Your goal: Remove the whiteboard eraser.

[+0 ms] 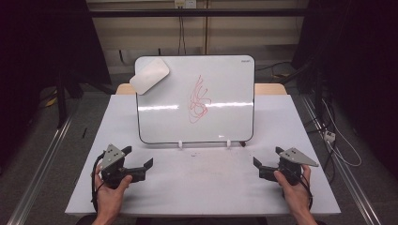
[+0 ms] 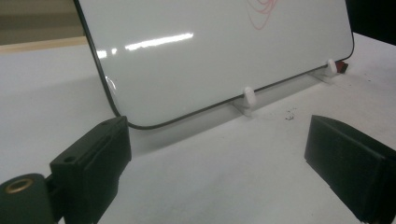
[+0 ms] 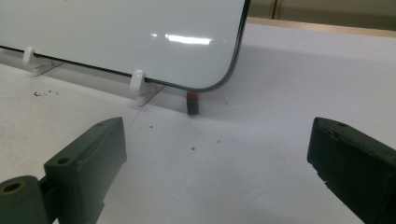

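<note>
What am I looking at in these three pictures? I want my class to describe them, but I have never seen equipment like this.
A person sits at a white table, holding a hand-held two-jaw gripper in each hand: the left gripper and the right gripper. One picture looks down from above; the other two come from cameras riding on each gripper, looking along its black jaws. A whiteboard stands propped on small white clips, with a red scribble and a white eraser at its top corner. Both grippers are open, holding nothing.
</note>
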`<state>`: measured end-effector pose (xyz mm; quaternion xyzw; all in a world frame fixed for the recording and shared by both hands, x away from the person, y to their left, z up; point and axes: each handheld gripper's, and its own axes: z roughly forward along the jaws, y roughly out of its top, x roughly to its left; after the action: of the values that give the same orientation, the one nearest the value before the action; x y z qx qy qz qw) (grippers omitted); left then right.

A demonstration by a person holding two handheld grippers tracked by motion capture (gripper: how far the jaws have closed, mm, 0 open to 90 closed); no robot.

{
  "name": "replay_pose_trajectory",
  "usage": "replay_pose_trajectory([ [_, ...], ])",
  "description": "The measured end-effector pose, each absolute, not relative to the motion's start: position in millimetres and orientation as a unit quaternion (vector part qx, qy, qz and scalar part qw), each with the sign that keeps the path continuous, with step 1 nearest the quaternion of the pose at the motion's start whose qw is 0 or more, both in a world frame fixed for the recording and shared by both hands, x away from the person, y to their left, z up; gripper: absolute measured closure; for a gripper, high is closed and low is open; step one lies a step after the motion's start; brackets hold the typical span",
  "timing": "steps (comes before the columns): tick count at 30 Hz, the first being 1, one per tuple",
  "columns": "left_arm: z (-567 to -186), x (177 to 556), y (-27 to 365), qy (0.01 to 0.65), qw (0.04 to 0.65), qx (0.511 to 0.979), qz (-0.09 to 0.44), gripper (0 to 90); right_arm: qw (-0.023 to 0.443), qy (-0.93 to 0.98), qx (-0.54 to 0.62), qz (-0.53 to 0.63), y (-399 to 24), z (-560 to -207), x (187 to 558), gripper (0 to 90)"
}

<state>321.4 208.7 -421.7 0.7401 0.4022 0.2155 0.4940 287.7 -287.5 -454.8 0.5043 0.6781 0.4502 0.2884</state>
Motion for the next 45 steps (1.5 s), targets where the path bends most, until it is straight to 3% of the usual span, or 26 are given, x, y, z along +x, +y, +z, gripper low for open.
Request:
replay_pose_trajectory([
  [16,-417.2,331.3,204.8,0.398,0.495,0.745,0.203,6.5,0.282,0.677,0.509,0.451,-290.5,-455.7,289.3,4.3],
  [31,-388.5,349.6,198.9,0.359,0.480,0.771,0.215,4.7,0.269,0.679,0.512,0.452,-291.8,-457.7,290.9,4.7],
  [45,-358.0,377.8,200.8,0.353,0.489,0.763,0.231,4.6,0.265,0.684,0.507,0.453,-288.0,-458.3,292.3,4.5],
])
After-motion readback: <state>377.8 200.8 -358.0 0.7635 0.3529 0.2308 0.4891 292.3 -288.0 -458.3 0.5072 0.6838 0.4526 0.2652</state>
